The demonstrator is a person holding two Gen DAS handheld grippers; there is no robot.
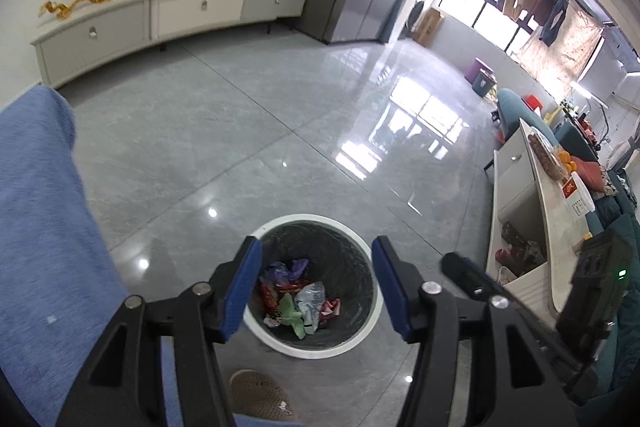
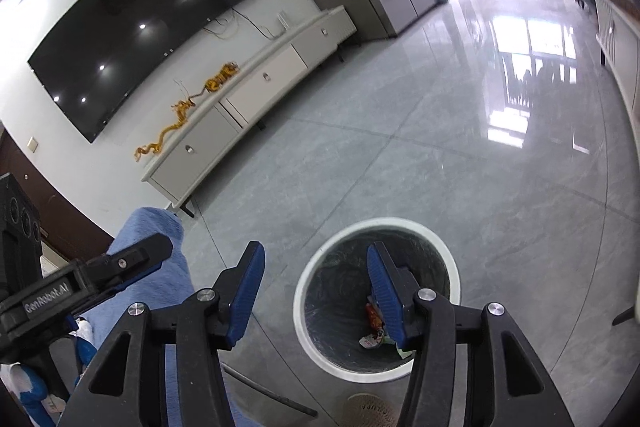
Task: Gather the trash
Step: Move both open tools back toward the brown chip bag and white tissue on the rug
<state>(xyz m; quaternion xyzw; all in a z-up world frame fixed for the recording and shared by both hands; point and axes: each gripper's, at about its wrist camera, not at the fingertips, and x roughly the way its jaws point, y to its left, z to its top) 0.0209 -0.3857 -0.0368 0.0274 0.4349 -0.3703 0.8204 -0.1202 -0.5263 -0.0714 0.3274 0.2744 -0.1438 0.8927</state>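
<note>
Both grippers open, empty. Trash bin at bottom centre of frame, directly under left gripper; wrappers already inside. Right gripper hangs over bin's left rim, so left is better centred.

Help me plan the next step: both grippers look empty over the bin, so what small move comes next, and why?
Probably lift both away from the bin to look for more trash. The left hand-held gripper and right hand-held gripper are open and hold nothing, and wrappers already lie inside the bin. No loose trash shows on the floor nearby.
</note>
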